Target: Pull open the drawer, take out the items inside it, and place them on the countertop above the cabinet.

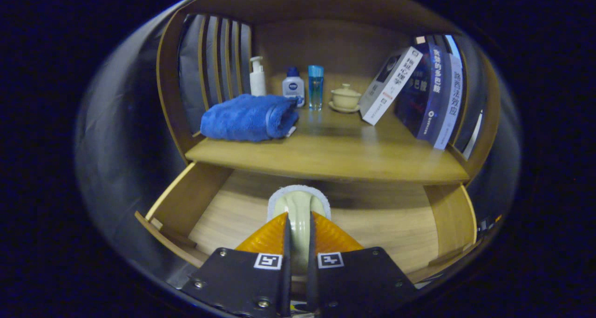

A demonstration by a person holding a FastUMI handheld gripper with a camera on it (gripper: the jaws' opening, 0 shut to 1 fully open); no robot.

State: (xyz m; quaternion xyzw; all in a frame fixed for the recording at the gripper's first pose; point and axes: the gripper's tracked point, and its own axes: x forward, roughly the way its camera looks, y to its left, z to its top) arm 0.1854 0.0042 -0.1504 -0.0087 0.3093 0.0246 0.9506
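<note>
We've got the fingers [298, 229] clamped on the pale brush [298, 205] over the open drawer [186, 201]; desk [335, 155] sits just above, ahead.

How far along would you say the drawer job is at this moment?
Done: the drawer is pulled open. In hand: the gripper is shut on a pale brush-like item above the drawer floor. Left: setting it on the countertop, beside the blue towel.

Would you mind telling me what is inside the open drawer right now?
In the drawer, the fingers grip a pale brush-like item. Bare floor shows elsewhere; the countertop covers the back.
</note>
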